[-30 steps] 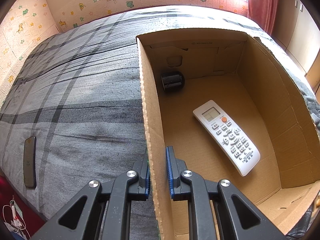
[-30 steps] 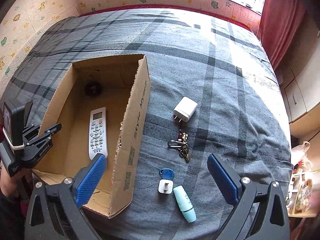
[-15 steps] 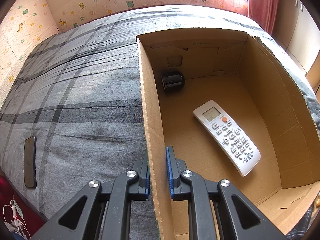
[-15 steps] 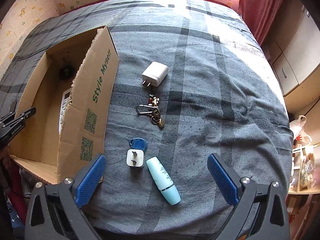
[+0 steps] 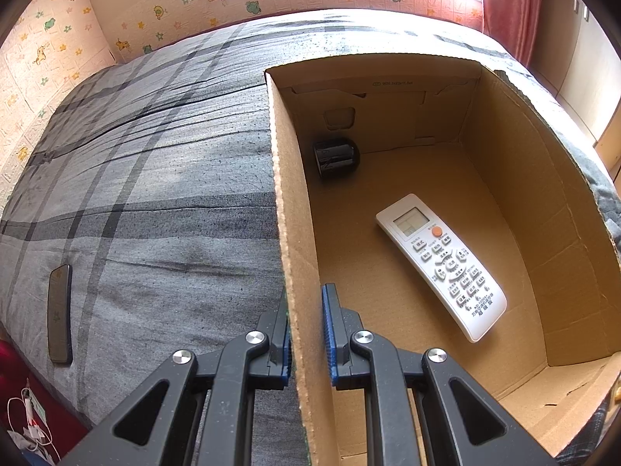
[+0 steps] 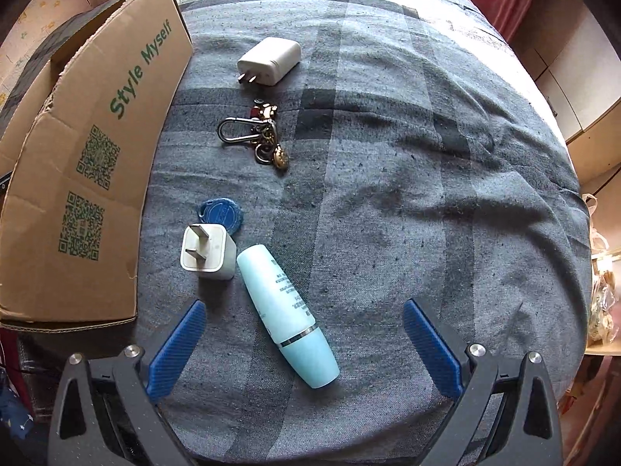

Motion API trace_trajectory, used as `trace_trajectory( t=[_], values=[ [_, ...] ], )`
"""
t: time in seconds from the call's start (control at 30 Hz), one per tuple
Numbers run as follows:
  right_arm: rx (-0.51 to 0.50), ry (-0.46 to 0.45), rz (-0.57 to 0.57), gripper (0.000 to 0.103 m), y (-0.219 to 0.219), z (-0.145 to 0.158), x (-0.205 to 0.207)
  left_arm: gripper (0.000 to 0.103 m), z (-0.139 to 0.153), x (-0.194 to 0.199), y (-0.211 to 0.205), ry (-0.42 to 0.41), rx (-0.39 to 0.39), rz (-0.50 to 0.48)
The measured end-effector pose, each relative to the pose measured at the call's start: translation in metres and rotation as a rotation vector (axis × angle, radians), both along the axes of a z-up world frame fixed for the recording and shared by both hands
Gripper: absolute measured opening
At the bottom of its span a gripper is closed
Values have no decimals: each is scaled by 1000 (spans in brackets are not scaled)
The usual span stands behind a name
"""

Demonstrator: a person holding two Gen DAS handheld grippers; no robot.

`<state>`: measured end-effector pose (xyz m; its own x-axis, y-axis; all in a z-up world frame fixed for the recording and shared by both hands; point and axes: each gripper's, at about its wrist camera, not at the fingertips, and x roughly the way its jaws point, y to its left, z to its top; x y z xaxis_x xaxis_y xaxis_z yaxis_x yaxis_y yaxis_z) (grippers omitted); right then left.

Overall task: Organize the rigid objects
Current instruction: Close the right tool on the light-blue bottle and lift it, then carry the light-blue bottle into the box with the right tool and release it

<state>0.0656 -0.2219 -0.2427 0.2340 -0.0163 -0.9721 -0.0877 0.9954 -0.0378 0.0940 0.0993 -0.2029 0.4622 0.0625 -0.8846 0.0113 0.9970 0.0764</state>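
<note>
My left gripper (image 5: 306, 303) is shut on the left wall of the cardboard box (image 5: 289, 209), one pad on each side of it. Inside the box lie a white remote control (image 5: 440, 264) and a black cylinder (image 5: 335, 157). My right gripper (image 6: 302, 308) hangs wide open just above the bed, its blue pads on either side of a light blue bottle (image 6: 285, 312) that lies between them untouched. Beyond the bottle sit a small white plug (image 6: 207, 256), a blue key fob (image 6: 221, 213), a bunch of keys (image 6: 256, 136) and a larger white charger (image 6: 269, 60).
A grey plaid bedspread (image 6: 407, 194) carries everything. The box's printed outer wall (image 6: 97, 178) stands left of the small items. A dark phone (image 5: 60, 312) lies near the bed's left edge. Walls, a red curtain and cupboards surround the bed.
My right gripper has come down and moved right, away from the box, so the bottle and small items now look much larger and sit between its open fingers. The left gripper has stayed put.
</note>
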Motion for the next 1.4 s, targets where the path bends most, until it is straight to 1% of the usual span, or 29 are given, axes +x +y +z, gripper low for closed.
trace_trajectory(
  t=[0.17,0.33,0.37,0.43,0.47,0.5,0.53,0.57,0.6,0.63,0.73,0.87,1.13,1.2,1.4],
  values=[
    [0,19,-5,102,-4,-13,-1,14,0,0,0,0,0,-1],
    [8,25,-9,101,-8,-17,0,14,0,0,-1,-1,5,-3],
    [10,25,-11,99,-8,-16,0,14,0,0,-2,-1,5,-3],
    [16,28,-19,90,-10,-17,1,14,0,0,-2,-1,4,-2],
    [26,35,-24,81,-11,-18,3,14,0,0,-1,-1,4,-3],
    [34,42,-25,66,-11,-18,4,14,0,0,-1,-1,3,-2],
    [34,49,-20,59,-11,-20,7,14,0,0,-1,-1,1,-1],
    [30,53,-15,44,-10,-20,10,14,0,0,-1,-1,0,-1],
    [32,56,-14,33,-10,-20,10,14,0,0,-1,-1,1,-1],
    [35,58,-13,31,-9,-19,10,14,0,0,-1,-2,2,-2],
    [51,49,-25,29,-5,-19,8,14,0,0,-1,-2,5,-3],
    [45,42,-27,29,-7,-15,7,14,0,0,-1,-2,4,-3],
    [44,21,-27,27,-3,7,5,14,0,0,-1,-2,5,-3],
    [29,21,-23,27,-1,10,6,14,0,0,-1,-2,5,-3],
    [36,1,-13,27,11,29,14,14,0,0,-2,-3,6,-4]
  ],
)
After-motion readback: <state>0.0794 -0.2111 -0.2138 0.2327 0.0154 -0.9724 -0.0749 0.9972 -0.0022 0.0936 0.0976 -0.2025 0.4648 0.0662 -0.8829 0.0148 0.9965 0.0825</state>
